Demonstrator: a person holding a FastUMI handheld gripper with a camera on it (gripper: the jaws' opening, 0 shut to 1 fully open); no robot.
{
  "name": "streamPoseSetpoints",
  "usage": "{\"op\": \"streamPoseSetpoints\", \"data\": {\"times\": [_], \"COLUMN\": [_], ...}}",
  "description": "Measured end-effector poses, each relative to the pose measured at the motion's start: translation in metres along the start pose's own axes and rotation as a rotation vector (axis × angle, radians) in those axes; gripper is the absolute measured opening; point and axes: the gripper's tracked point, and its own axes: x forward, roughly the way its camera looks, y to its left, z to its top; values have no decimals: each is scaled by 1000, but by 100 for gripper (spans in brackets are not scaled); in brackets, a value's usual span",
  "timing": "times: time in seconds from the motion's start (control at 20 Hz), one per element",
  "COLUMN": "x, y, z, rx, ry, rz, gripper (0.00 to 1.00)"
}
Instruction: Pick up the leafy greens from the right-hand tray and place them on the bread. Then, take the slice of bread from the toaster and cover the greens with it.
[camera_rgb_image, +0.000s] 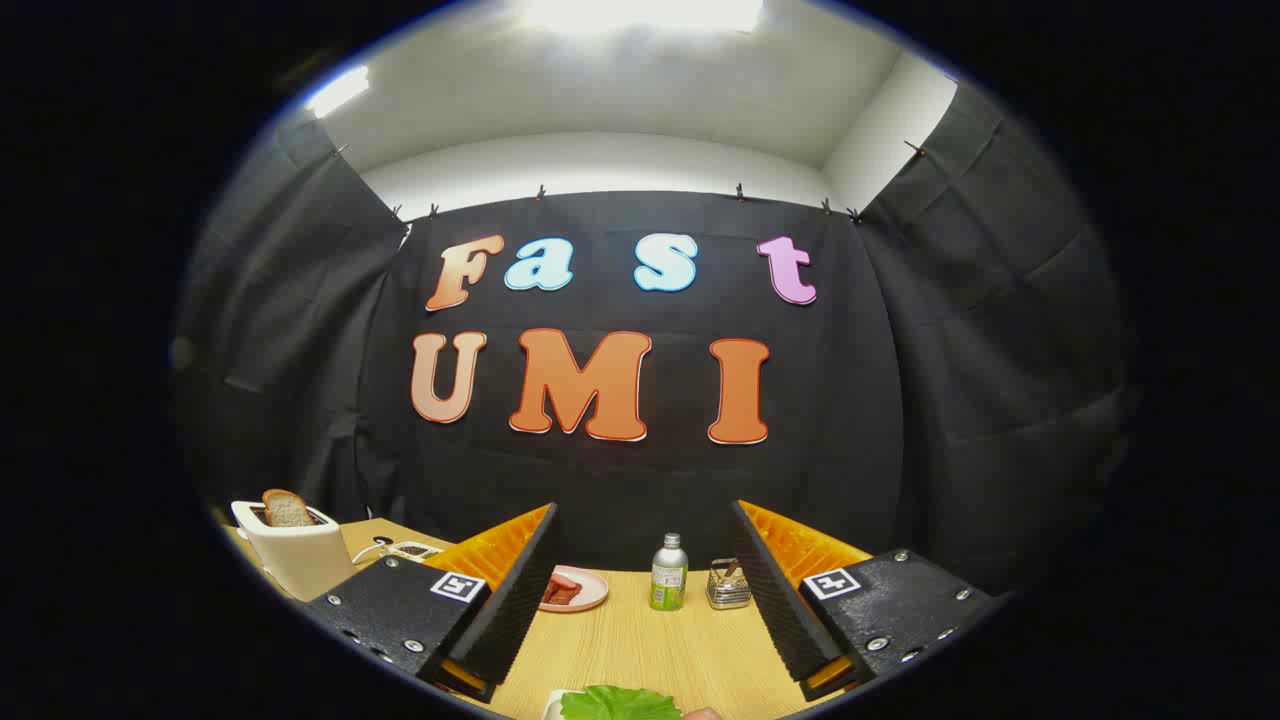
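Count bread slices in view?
1: a bread slice standing in the toaster, beyond the open gripper. Others may be hidden near the greens.

toaster (292, 556): one
bread slice (286, 509) in toaster: one
pink plate (574, 589): one
bottle (669, 573): one
metal holder (728, 585): one
leafy greens (620, 703): one bunch
tongs (640, 610): one, fingers spread apart

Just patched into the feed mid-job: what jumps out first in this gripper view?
The gripper hangs open above the wooden table, nothing between its fingers. A green leaf lies close in, at the near end of the gap between them. Off to the left beyond the fingers, a white toaster holds a slice of bread sticking up; a pink plate, a bottle and a small metal holder stand farther ahead.
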Motion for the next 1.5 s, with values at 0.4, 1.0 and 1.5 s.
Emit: {"op": "streamPoseSetpoints", "data": {"times": [0.4, 1.0, 1.5], "x": [-2, -6, -5], "y": [5, 20, 30], "z": [2, -2, -69], "rx": [-27, -31, -17], "ry": [0, 29, 269], "rz": [12, 69, 145], "gripper": [99, 99, 99]}}
